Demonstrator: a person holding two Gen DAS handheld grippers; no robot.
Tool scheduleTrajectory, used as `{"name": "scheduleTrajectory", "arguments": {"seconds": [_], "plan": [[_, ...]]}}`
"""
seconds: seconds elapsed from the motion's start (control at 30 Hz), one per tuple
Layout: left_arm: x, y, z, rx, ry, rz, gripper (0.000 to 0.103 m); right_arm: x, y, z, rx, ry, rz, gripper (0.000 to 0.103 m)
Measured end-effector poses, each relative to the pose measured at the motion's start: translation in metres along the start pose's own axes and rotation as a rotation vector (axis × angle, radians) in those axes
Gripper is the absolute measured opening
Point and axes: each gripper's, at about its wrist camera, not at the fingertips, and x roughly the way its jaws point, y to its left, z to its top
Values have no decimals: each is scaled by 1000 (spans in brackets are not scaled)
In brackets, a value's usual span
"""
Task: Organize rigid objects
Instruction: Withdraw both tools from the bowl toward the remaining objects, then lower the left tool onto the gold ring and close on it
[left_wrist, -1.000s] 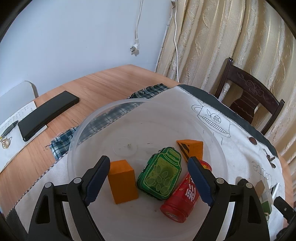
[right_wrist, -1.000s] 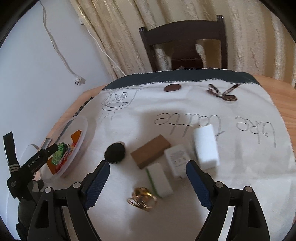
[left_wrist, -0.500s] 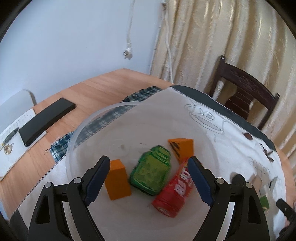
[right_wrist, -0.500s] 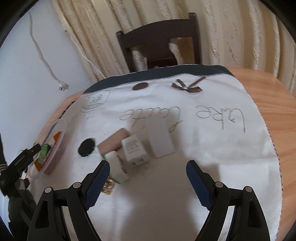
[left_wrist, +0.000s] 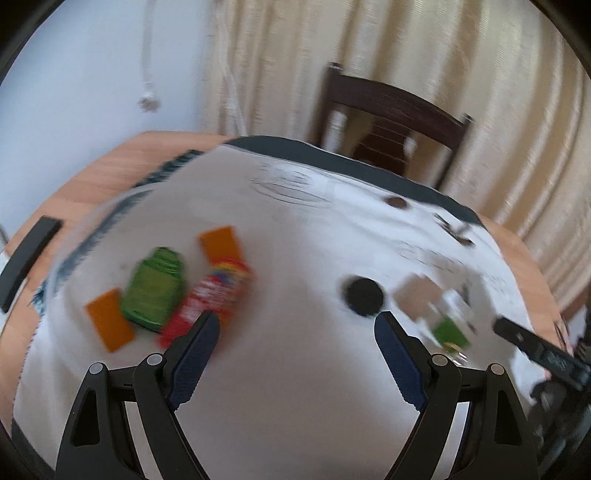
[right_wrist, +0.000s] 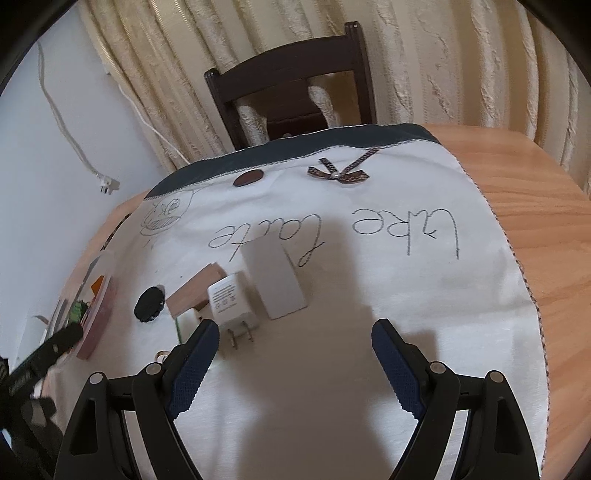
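**Both grippers open and empty above the cloth**

Hovering over the white cloth, the right gripper has its jaws spread wide with nothing between them. Just ahead of its left finger lies a white charger, prongs toward the camera, touching a white block on one side and a brown box on the other. A black disc sits left of the box. Farther left, the bowl shows edge-on.

The left gripper is likewise wide open and holds nothing. Its view is blurred (fine detail is lost), but the bowl's contents can be made out at left: two orange blocks, a green jar and a red can, all close together, the can touching the jar. The bowl's rim itself is hard to trace here. The disc lies on the cloth ahead of the right finger, with the box beyond it.

The cloth covers a round wooden surface; a dark chair stands behind it, before curtains.
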Motion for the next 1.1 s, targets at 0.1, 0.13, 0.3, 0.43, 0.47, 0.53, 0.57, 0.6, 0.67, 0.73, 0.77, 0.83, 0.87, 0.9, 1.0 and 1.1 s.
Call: {"name": "scheduleTrajectory", "arguments": {"seconds": [0.1, 0.13, 0.3, 0.43, 0.47, 0.53, 0.57, 0.6, 0.67, 0.73, 0.77, 0.83, 0.87, 0.9, 1.0, 1.1], "plan": [[2, -24, -4, 64, 28, -45, 87, 0, -4, -1, 12, -2, 6, 88], [2, -30, -6, 78, 36, -55, 87, -1, -5, -1, 15, -3, 9, 88], [8, -58, -13, 143, 80, -102, 87, -1, -8, -2, 24, -5, 25, 88], [15, -73, -16, 176, 113, -119, 87, 0, -10, -1, 31, -2, 33, 88], [17, -76, -17, 184, 122, -123, 87, -1, -10, -1, 32, -2, 34, 88], [22, -83, -19, 196, 137, -130, 87, -1, -11, -2, 34, -5, 35, 88], [24, -86, -20, 205, 146, -136, 87, -2, -10, -2, 34, -6, 35, 88], [26, -89, -20, 215, 155, -141, 87, -2, -10, -2, 34, -8, 35, 88], [29, -95, -22, 233, 168, -150, 87, -3, -11, -2, 35, -10, 36, 88], [33, -103, -23, 258, 181, -159, 87, -4, -10, -2, 37, -12, 39, 88], [34, -106, -23, 268, 184, -160, 87, -5, -10, -2, 37, -14, 40, 88], [37, -112, -24, 287, 189, -163, 86, -6, -11, -1, 40, -18, 43, 88], [39, -113, -24, 292, 192, -164, 85, -6, -11, -1, 40, -19, 44, 88], [42, -115, -24, 297, 197, -164, 83, -7, -12, -1, 41, -22, 46, 88], [51, -118, -26, 297, 230, -172, 71, -8, -12, -1, 44, -25, 52, 88], [56, -118, -28, 295, 244, -174, 66, -8, -12, -1, 43, -24, 55, 88]]}}
